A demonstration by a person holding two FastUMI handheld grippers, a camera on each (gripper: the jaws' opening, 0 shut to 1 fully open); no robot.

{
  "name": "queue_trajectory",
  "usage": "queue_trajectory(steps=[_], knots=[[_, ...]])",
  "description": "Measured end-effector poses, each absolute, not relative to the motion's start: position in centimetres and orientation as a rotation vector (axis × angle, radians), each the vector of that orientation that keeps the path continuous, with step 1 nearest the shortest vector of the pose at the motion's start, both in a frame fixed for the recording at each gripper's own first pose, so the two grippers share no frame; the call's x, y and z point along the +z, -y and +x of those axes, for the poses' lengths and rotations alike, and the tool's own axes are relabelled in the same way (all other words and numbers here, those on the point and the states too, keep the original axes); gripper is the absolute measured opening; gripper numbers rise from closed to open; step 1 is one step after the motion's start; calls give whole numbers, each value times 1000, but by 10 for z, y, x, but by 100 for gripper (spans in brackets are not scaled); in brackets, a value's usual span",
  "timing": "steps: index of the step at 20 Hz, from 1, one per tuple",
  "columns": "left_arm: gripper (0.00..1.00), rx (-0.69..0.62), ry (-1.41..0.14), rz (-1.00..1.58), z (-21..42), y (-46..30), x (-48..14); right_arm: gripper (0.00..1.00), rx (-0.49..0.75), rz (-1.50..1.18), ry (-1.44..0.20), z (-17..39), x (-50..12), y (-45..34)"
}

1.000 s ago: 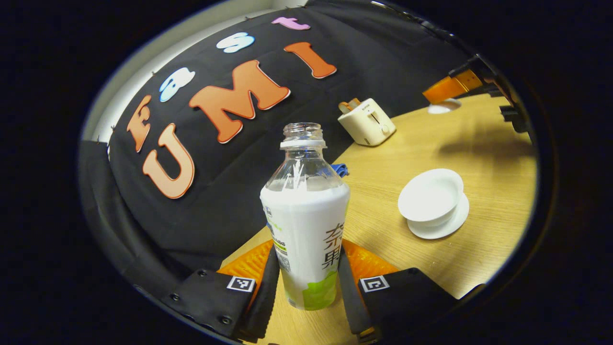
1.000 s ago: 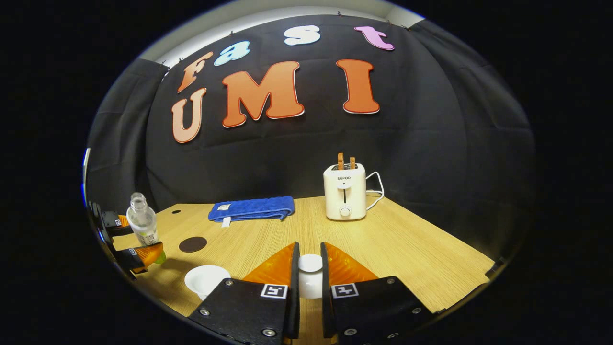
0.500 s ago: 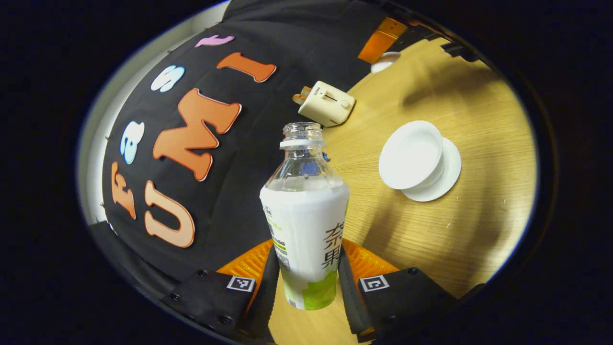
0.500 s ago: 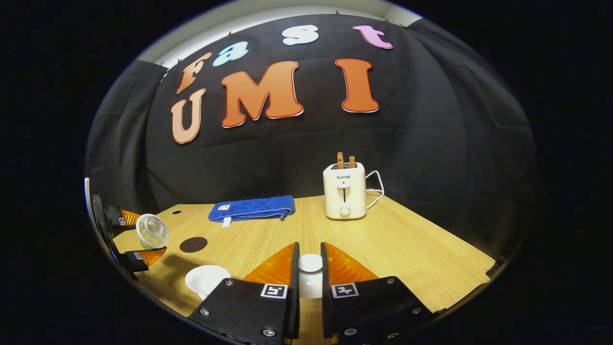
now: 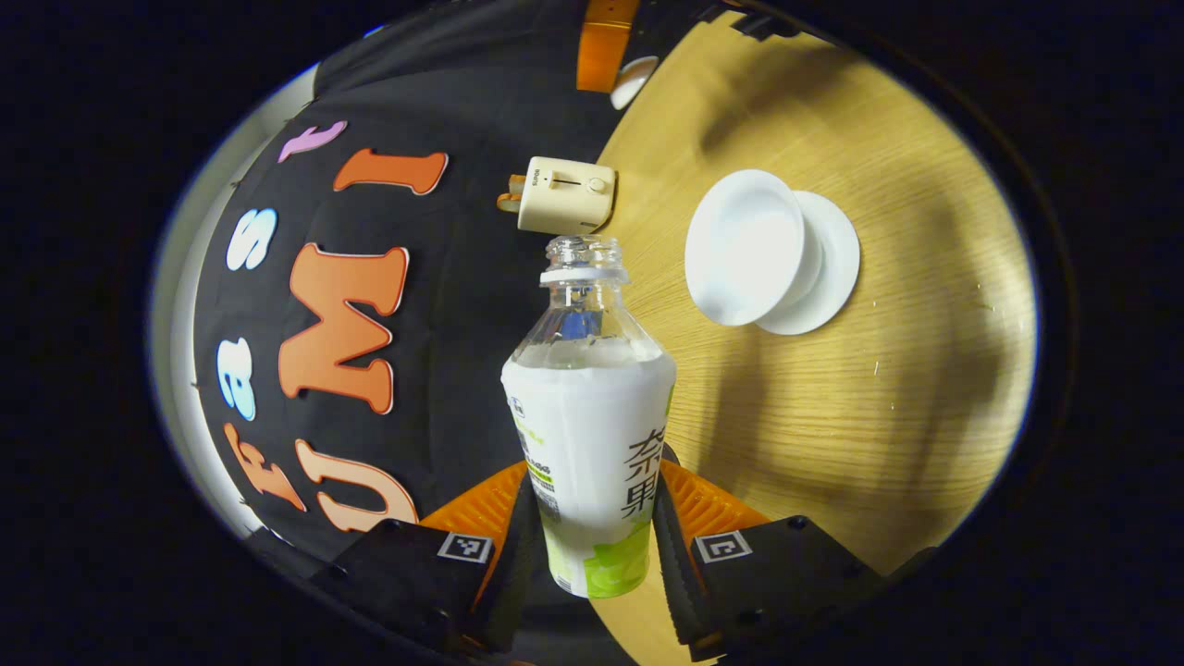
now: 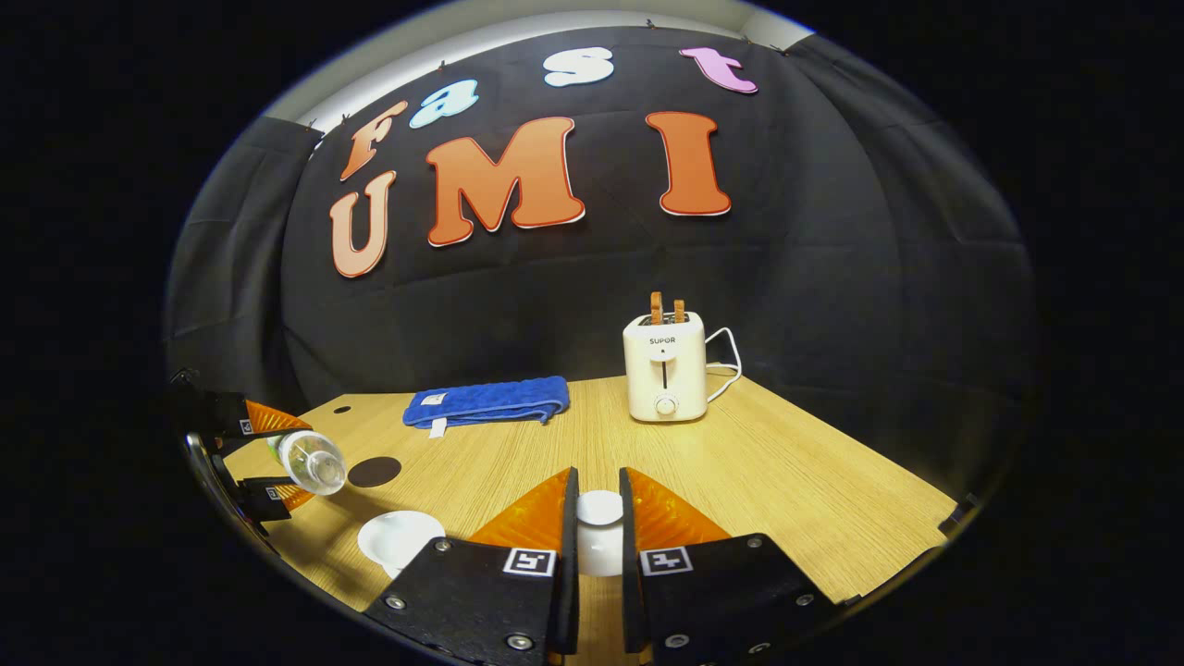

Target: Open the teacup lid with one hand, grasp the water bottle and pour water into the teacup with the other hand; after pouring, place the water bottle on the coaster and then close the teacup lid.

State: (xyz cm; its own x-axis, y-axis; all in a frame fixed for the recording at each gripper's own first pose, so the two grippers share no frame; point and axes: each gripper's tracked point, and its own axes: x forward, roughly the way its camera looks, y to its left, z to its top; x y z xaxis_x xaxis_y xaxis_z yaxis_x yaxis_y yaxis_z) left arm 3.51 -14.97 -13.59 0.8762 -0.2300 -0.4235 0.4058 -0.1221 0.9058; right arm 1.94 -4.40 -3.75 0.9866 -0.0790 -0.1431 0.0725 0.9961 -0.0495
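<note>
Black cloth backs a pale wooden desk (image 6: 786,481) that carries the whole scene. In the right gripper view the right claw (image 6: 598,546) is clamped on the white teacup lid (image 6: 599,532), both fingers pressing its sides; the lid's lower part is hidden between the black finger mounts, so its full shape is hard to read. At the far left edge of that view the left claw (image 6: 264,458) is partly cut off, and the water bottle (image 6: 312,461) it carries lies tipped nearly level, its open mouth pointing toward the teacup (image 6: 400,538). Whether water is leaving the mouth cannot be made out.

In the left gripper view the left claw (image 5: 592,546) is clamped on the water bottle (image 5: 589,435), fingers against the white-and-green label; the bottle's base is hidden behind them. The neck is clear plastic, uncapped, with liquid visible below the shoulder. The open teacup (image 5: 745,245) sits on its white saucer (image 5: 832,268), up and to the right of the bottle mouth (apart from it). A dark round coaster (image 6: 375,471) lies near the teacup, with a blue towel (image 6: 487,403) and a cream toaster (image 6: 663,368) at the back.
</note>
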Motion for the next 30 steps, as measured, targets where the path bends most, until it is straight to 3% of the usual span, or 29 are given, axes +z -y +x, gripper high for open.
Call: queue_trajectory(steps=[30], knots=[[64,-671,-70,2183,47,177,-129,19,-53,-76,-182,19,-48,35]])
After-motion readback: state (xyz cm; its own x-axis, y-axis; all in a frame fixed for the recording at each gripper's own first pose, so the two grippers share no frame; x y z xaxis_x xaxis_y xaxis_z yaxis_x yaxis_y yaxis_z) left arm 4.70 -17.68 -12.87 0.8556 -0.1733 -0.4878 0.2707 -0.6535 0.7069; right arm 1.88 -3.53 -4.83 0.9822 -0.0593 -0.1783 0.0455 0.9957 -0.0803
